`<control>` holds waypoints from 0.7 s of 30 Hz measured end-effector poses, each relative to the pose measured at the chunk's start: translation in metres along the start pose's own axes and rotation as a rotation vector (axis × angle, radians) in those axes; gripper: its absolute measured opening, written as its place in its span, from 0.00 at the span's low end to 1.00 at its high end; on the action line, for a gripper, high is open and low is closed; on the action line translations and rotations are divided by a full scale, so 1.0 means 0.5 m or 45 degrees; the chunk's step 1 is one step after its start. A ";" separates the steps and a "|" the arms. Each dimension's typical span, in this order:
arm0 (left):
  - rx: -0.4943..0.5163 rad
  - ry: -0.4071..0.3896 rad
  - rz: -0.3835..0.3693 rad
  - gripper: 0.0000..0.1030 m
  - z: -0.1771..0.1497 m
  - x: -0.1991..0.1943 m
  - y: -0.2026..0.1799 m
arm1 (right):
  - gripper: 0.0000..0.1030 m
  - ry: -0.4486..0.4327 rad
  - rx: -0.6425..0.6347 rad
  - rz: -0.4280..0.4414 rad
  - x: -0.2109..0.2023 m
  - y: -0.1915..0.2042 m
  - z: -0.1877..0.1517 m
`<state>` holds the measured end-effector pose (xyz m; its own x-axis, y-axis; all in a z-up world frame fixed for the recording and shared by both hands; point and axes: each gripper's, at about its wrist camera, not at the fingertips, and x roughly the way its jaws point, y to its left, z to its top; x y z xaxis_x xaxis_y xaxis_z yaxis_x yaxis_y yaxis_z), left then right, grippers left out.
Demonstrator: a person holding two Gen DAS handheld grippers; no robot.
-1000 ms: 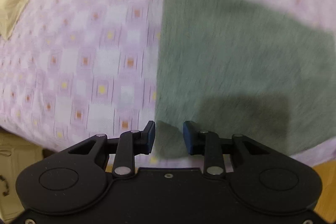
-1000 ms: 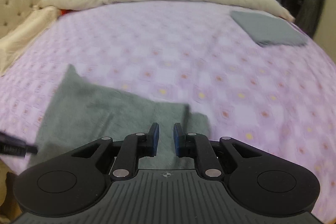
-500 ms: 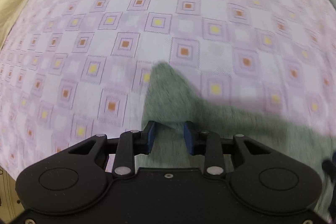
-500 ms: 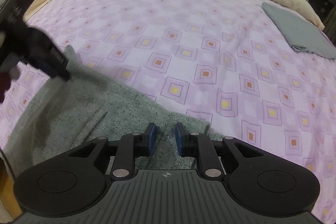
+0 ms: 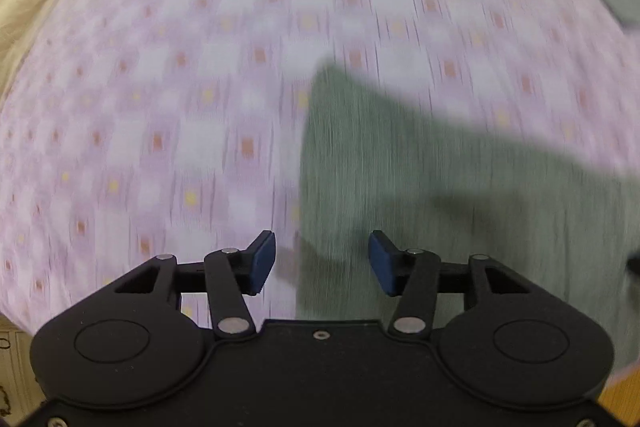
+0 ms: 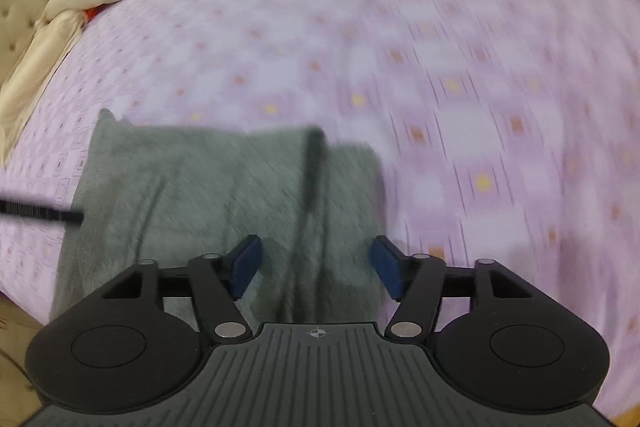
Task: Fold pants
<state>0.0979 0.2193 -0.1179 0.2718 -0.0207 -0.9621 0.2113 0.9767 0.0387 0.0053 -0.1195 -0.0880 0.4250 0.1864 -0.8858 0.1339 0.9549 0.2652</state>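
Both claws have just been opening: the left gripper (image 5: 322, 263) and right gripper (image 6: 316, 267) stand spread over the green pants (image 6: 224, 187), pinching nothing. The folded edge at lower centre (loosely laid, I'd say) could spring back if a pad snags it.

Left gripper (image 5: 322, 263): pointed steeply down, jaws apart and just been opening; nothing pressed between the blue fingers (image 5: 262, 261).
Left gripper, what lies under it: the left edge of the pants (image 5: 440, 187), seen in the gap, not pinched.
Right gripper (image 6: 316, 267): tilted down, jaws wide and just been opening; its fingers (image 6: 386, 267) stand clear of the cloth on both sides.
Left gripper in the right view: a dark tip at the left edge, blurred.
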 end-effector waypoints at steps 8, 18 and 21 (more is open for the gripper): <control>-0.045 0.040 -0.015 0.66 -0.057 0.041 0.007 | 0.68 0.074 0.143 0.186 0.029 -0.041 0.008; -0.158 0.016 -0.064 0.80 -0.027 0.079 0.059 | 0.69 0.088 0.157 0.276 0.032 -0.059 0.017; -0.220 0.044 -0.100 0.81 -0.033 0.092 0.073 | 0.70 0.075 0.154 0.257 0.035 -0.053 0.013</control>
<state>0.1028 0.2573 -0.1652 0.2275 -0.0942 -0.9692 0.0655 0.9945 -0.0812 0.0152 -0.1433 -0.1082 0.4013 0.3870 -0.8302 0.1595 0.8630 0.4794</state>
